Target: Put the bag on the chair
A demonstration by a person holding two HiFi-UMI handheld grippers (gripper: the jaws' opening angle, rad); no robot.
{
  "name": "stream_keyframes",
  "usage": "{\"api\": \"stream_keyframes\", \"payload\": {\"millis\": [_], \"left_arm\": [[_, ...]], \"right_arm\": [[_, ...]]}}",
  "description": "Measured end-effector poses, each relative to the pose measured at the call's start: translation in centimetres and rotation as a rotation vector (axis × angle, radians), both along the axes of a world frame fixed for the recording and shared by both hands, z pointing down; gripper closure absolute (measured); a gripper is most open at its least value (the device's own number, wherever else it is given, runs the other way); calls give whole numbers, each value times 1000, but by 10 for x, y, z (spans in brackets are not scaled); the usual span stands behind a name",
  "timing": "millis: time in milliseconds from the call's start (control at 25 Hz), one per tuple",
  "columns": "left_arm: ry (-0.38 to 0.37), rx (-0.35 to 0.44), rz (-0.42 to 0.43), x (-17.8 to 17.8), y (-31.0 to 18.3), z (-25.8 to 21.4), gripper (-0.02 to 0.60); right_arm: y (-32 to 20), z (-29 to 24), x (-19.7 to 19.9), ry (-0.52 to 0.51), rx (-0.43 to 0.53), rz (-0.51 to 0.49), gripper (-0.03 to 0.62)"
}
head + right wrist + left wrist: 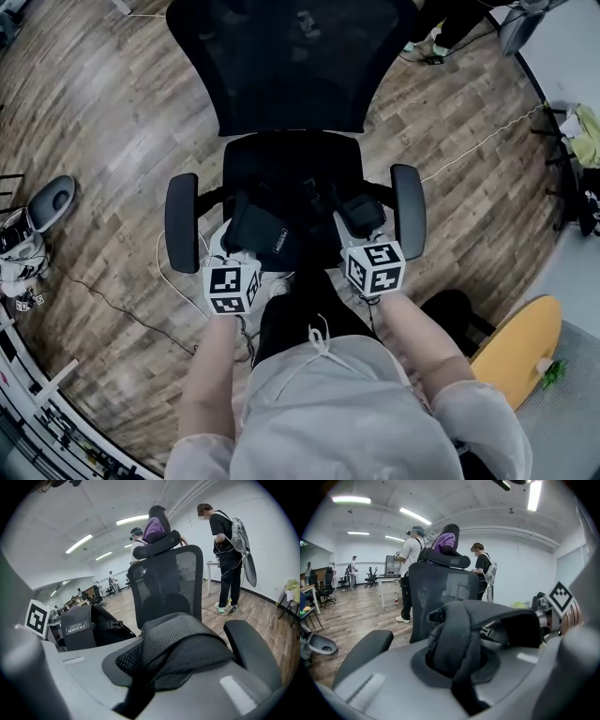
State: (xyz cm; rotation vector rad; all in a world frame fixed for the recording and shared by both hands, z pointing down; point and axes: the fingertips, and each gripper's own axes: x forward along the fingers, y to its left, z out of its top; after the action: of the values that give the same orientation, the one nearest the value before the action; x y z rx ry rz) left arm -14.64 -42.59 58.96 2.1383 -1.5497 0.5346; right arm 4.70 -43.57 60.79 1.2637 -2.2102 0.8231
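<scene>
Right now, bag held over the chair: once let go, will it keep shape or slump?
Likely floppy: the padded strap bunches and folds in the left claw. The bag looks soft, so it will probably sag onto the seat. The mesh strap in the right claw probably grips well.
</scene>
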Motion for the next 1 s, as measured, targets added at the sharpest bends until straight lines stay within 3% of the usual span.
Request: {"api": "stream_keyframes", "payload": {"millis": [320, 680, 1000], "left_arm": [[-18, -50, -23, -1, -52, 56, 551], [-69, -125, -5, -3, -75, 112, 549], [-101, -124, 30, -7, -82, 129, 549]], "right_arm": [[-49, 56, 1, 80, -24, -45, 546], [-74, 111, -3, 166, -68, -113, 543], [-74, 137, 3, 207, -91, -71, 539]]}}
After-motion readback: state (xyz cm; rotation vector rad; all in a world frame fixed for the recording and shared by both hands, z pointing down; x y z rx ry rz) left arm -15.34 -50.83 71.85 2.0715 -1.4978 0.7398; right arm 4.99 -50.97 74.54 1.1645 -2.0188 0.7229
